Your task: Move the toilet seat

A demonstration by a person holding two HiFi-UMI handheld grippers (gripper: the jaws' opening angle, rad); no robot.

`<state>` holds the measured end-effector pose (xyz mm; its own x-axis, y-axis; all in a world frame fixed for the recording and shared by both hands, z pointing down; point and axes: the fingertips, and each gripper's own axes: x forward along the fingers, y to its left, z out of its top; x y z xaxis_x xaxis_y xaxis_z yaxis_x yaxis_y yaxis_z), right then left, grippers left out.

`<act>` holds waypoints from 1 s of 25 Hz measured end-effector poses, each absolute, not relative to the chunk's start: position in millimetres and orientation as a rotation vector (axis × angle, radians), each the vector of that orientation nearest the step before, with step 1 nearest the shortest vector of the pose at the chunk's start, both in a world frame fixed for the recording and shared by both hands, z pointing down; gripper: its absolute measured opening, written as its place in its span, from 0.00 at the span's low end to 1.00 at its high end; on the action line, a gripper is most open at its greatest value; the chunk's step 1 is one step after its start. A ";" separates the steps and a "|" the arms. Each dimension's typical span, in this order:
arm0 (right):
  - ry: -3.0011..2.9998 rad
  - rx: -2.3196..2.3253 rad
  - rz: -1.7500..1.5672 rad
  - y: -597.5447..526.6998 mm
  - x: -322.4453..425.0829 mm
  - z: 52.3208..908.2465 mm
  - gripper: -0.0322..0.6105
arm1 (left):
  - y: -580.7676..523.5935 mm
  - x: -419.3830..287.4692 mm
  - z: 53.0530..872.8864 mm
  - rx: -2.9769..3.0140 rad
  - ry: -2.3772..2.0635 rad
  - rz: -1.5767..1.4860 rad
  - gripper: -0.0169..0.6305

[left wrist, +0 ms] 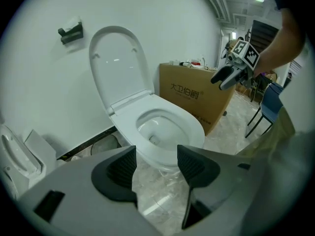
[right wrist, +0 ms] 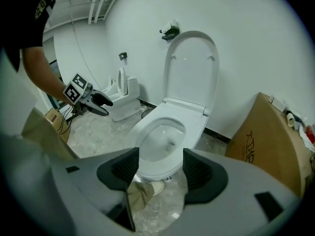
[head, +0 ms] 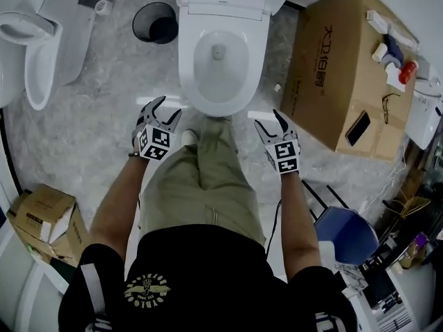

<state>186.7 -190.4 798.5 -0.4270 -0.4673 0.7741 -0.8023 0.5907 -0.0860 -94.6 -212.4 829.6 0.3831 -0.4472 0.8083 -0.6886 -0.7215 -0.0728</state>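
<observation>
The white toilet stands at the top middle of the head view, just beyond my feet. Its lid stands upright against the wall, and the seat ring appears to lie flat on the bowl. My left gripper hovers open and empty at the bowl's front left, short of the rim. My right gripper is open and empty at the front right, also apart from the toilet. The left gripper view looks past its own spread fingertips at the bowl and shows the right gripper. The right gripper view shows the left gripper.
A large cardboard box with small items on top stands right of the toilet. A second toilet and a black bin are at the left. A small cardboard box and a blue chair flank my legs.
</observation>
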 end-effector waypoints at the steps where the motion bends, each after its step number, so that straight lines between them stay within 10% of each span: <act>1: -2.086 0.985 0.591 -190.2 184.4 809.0 0.47 | -210.7 -91.7 840.9 2.368 -0.981 1.262 0.45; 25: -1.947 0.574 0.508 -182.8 169.6 1036.9 0.47 | -188.0 -85.9 1023.1 2.216 -0.842 1.431 0.43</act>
<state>169.6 -182.8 1036.9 -0.3858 -0.1721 0.9064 -0.5930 0.7989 -0.1007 -85.9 -188.0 1023.1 0.3056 -0.2820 0.9095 -0.6583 -0.7526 -0.0122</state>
